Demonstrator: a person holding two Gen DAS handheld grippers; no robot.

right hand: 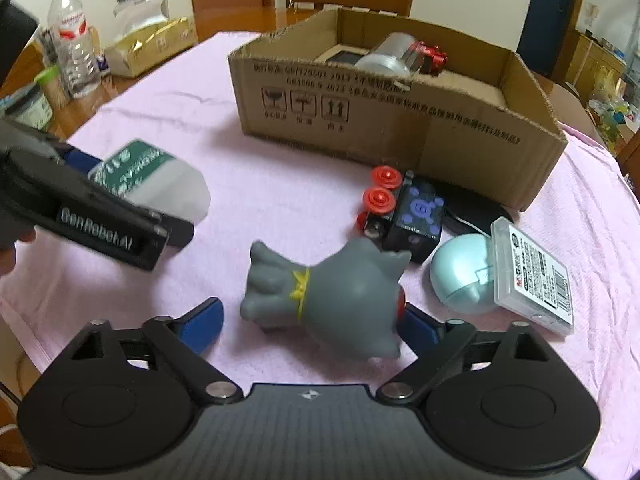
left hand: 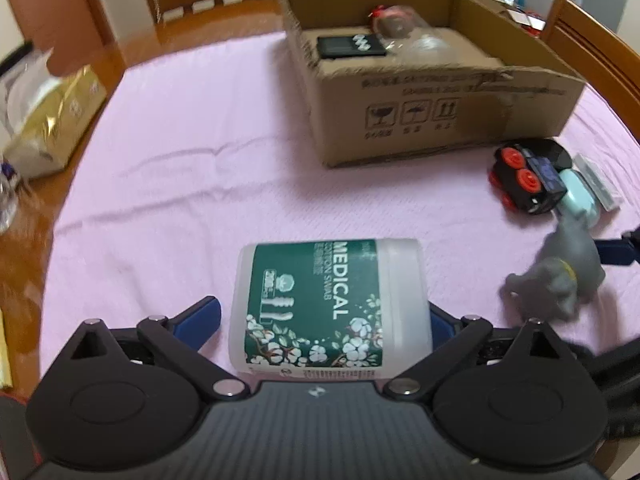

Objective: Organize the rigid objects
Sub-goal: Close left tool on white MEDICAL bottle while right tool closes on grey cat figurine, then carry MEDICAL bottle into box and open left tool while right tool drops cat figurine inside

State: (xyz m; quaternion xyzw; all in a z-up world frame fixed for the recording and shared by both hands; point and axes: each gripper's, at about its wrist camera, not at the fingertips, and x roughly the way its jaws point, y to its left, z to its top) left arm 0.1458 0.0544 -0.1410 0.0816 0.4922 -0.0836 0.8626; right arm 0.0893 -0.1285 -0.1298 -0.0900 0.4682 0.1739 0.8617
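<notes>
A white jar (left hand: 312,280) with a green "MEDICAL" cotton-swab label lies on its side on the pink cloth, between the fingers of my left gripper (left hand: 323,308). The jaws stand wide and the left pad is clear of it. A grey toy cat (right hand: 340,292) with a yellow collar lies between the fingers of my right gripper (right hand: 311,309). That gripper's left pad is apart from the cat, while its right pad is close against it. The cardboard box (right hand: 400,128) behind holds a silver can, a red item and a black device.
A black toy car (right hand: 404,212) with red wheels, a pale teal egg shape (right hand: 460,276) and a clear plastic case (right hand: 532,276) lie right of the cat, before the box. A water bottle (right hand: 74,48) and gold packet (left hand: 52,120) sit off the cloth's left edge.
</notes>
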